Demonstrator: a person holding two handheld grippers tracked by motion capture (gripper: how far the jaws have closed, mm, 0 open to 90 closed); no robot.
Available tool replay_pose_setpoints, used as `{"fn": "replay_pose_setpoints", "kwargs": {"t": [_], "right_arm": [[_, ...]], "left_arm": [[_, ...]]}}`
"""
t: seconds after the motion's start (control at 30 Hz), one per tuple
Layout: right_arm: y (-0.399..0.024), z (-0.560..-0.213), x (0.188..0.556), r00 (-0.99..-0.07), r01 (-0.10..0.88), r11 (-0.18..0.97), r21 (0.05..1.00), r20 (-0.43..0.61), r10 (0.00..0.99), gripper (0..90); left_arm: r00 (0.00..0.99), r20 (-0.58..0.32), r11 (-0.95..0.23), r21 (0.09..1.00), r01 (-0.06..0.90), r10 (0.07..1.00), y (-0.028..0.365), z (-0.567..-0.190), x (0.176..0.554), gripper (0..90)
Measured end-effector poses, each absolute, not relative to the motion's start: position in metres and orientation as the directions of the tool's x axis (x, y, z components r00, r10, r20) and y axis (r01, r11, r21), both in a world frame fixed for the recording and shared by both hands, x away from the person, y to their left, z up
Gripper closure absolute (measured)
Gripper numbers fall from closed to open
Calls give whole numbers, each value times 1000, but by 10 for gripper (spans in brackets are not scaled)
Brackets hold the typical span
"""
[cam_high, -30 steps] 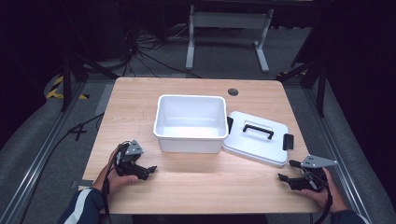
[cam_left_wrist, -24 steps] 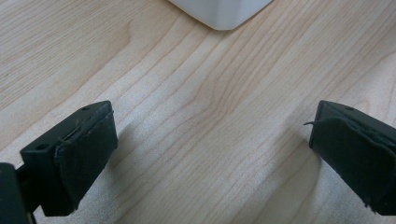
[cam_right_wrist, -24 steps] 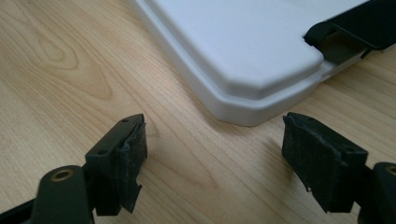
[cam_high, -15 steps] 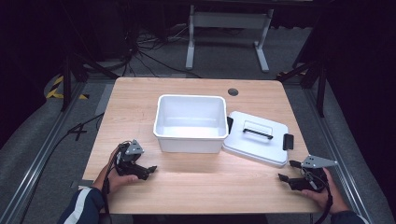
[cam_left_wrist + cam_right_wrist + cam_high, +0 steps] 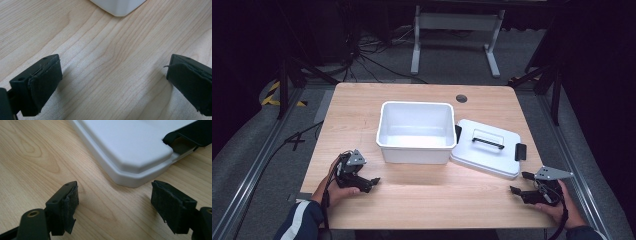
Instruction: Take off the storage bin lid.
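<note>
White rectangular plastic lid [image 5: 488, 147] with black bar handle, lying flat on the wood-grain table [image 5: 362, 107].
It touches the glossy white tub [image 5: 415, 131] at 9 o'clock. Right gripper [image 5: 519, 184] at 5 o'clock, left gripper [image 5: 374, 182] at 8 o'clock; both sets of felt-padded jaws apart, empty.

Black padded tool [image 5: 113, 85] jaws, seemingly frayed
</note>
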State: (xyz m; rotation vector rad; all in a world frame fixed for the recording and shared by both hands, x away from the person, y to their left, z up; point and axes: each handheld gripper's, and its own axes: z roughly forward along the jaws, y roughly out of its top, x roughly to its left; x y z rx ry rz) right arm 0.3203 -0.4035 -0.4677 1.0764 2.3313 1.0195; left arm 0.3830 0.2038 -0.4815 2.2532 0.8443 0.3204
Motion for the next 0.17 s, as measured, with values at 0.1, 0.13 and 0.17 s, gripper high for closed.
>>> {"fn": "replay_pose_setpoints", "kwargs": {"t": [0.1, 0.13, 0.17], "right_arm": [[-403, -468, 320, -636, 498, 444, 745, -35, 771, 224], [-403, -468, 320, -636, 498, 444, 745, -35, 771, 224], [-403, -468, 320, -636, 498, 444, 745, -34, 771, 224]], "left_arm": [[756, -9, -545, 688, 479, 654, 204, -481, 383, 6], [755, -9, -543, 689, 480, 656, 204, -481, 383, 6], [753, -9, -542, 690, 481, 657, 204, -482, 383, 6]]}}
